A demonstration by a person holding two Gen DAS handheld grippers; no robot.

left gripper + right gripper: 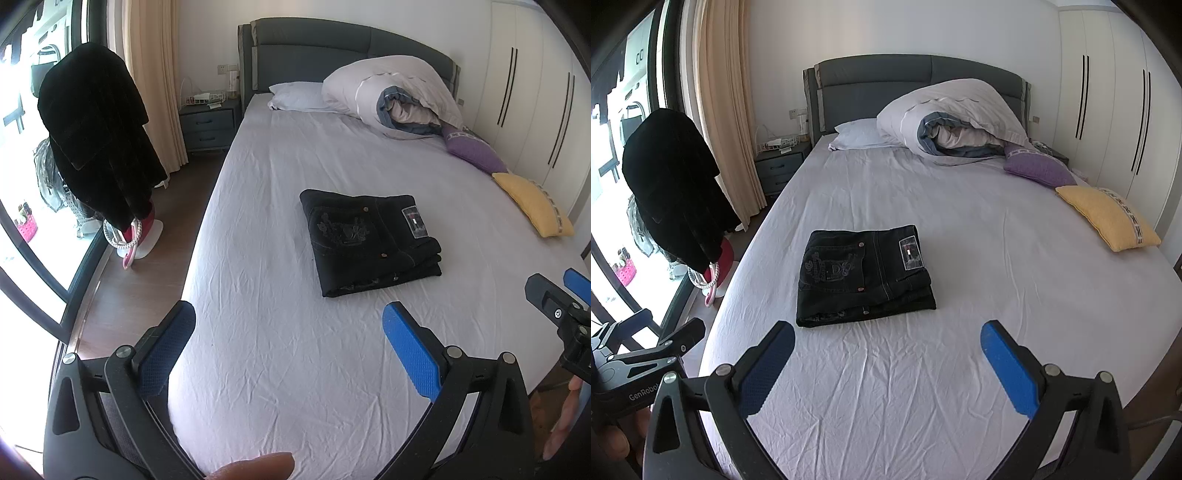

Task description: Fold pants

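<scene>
Black pants [369, 242] [864, 275] lie folded into a compact stack on the white sheet of the bed [288, 369] [905, 387], back pocket and label facing up. My left gripper [291, 325] hangs open above the sheet, short of the pants, with nothing between its blue pads. My right gripper [888, 341] is also open and holds nothing, a little back from the near edge of the stack. At the right edge of the left wrist view the right gripper [565, 295] shows from the side. The left gripper's black frame [646, 350] shows at the lower left of the right wrist view.
A rolled duvet [953, 122], white pillow [857, 134], purple cushion [1038, 168] and yellow cushion [1108, 216] lie toward the head and right side. A dark coat [99, 136] hangs on a stand left of the bed. A nightstand [208, 125], curtain and window are at left; wardrobe doors [1108, 110] at right.
</scene>
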